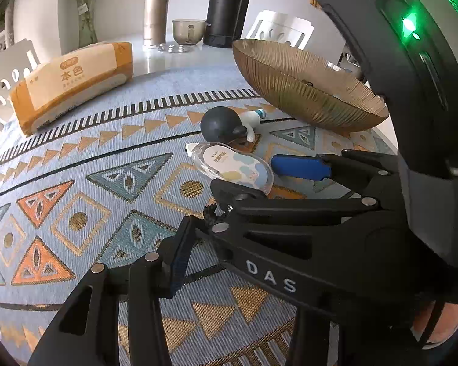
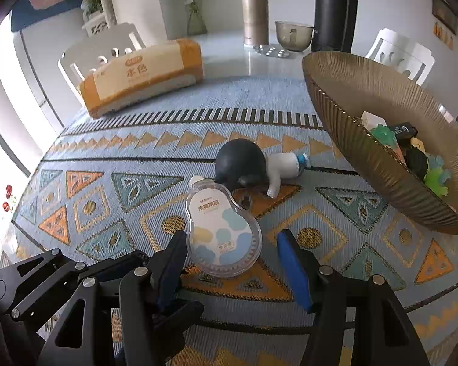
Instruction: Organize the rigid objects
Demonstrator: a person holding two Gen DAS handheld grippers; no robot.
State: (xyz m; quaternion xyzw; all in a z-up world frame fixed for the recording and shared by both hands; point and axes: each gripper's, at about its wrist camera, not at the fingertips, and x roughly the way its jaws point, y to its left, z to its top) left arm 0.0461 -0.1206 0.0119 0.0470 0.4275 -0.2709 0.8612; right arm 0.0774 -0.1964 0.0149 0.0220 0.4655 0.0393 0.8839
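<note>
A clear correction-tape dispenser [image 2: 223,235] with a pastel label lies flat on the patterned cloth. It sits between the fingers of my right gripper [image 2: 232,235]. The left pad is at its edge and a gap shows beside the blue right pad [image 2: 293,265], so the jaws stand open around it. In the left wrist view the right gripper [image 1: 244,172] reaches in from the right over the dispenser [image 1: 235,164]. My left gripper [image 1: 229,225] hovers behind it, open and holding nothing. Its left pad [image 1: 177,259] shows; its other finger is hidden under the right tool.
Just past the dispenser lie a dark grey ball [image 2: 241,161] and a white tube [image 2: 285,164] with a blue cap. A ribbed gold bowl [image 2: 381,164] at the right holds several small items. A tissue pack [image 2: 143,73], a thermos [image 2: 255,15] and a glass cup [image 2: 293,35] stand farther back.
</note>
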